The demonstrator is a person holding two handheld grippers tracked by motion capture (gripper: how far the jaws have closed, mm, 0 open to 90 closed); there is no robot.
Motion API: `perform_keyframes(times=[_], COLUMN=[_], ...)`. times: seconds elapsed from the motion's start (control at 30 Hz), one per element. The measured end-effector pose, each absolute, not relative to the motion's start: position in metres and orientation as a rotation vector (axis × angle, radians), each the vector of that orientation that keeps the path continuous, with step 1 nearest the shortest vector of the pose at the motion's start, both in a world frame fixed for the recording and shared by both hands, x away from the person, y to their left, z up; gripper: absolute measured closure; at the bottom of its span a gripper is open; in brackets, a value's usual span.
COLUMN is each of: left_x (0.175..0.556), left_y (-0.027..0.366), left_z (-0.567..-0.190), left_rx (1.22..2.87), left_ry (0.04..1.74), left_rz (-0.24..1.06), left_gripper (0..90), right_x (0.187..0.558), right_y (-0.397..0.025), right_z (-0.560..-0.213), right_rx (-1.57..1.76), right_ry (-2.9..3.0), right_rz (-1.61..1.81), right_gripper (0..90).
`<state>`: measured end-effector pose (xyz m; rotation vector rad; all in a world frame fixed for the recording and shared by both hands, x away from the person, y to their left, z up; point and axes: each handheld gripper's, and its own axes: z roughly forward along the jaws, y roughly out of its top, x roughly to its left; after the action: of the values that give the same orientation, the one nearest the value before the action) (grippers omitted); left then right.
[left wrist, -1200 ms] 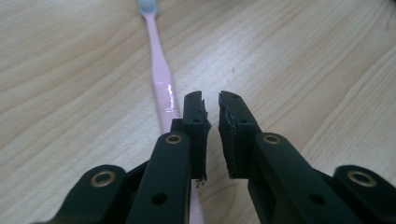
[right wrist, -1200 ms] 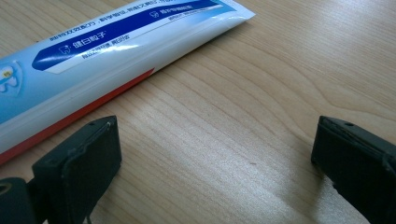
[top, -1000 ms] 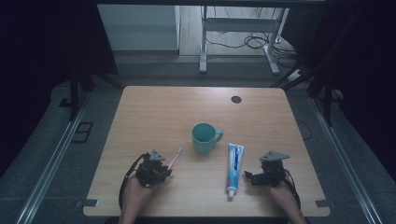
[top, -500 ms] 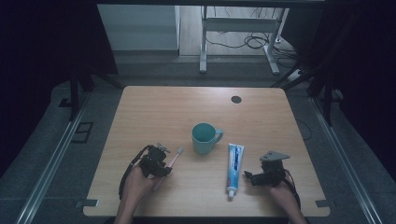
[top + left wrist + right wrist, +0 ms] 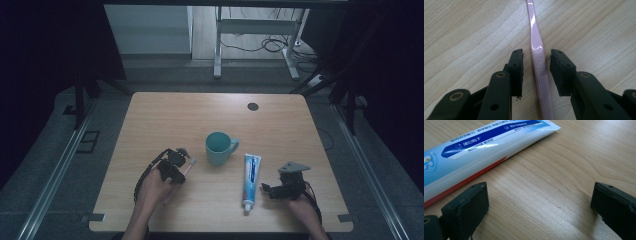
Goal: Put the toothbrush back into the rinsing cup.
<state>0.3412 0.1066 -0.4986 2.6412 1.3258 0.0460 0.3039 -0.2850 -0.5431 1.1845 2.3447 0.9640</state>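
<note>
**Toothbrush framed by left gripper on wood-grain table**

Table (image 5: 150, 125) is a rounded-corner slab with pale, matte wood grain. Teal mug (image 5: 218, 148), smooth and cylindrical with a loop handle, stands upright near centre. Toothpaste tube (image 5: 250, 181), glossy flat plastic in blue and white with a red edge, lies just left of the right gripper (image 5: 266, 189), whose black jaws are spread wide over bare wood. Pink toothbrush (image 5: 536, 50), slim, shiny, ribbed toward its lower handle, lies flat on the table left of the mug. Left gripper (image 5: 535, 71) straddles the handle, jaws parted, a gap visible on each side.
</note>
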Motion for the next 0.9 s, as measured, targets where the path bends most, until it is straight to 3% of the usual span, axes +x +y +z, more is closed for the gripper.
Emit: perform_keyframes(times=[0.37, 0.6, 0.9], left_x=[0.353, 0.358, 0.359], left_y=[0.097, 0.093, 0.096], left_z=[-0.500, -0.499, -0.499], left_rx=[2.695, 2.732, 2.728], left_ry=[1.403, 1.428, 1.398], left_rz=[-0.004, -0.031, -0.038], left_gripper=[68.1, 77.5, 79.1], right_x=[0.304, 0.304, 0.304], right_y=[-0.285, -0.285, -0.285], right_z=[-0.543, -0.543, -0.543], right_rx=[1.186, 1.186, 1.186], right_ry=[2.345, 2.345, 2.345], right_rz=[0.964, 0.965, 0.965], right_gripper=[1.2, 1.2, 1.2])
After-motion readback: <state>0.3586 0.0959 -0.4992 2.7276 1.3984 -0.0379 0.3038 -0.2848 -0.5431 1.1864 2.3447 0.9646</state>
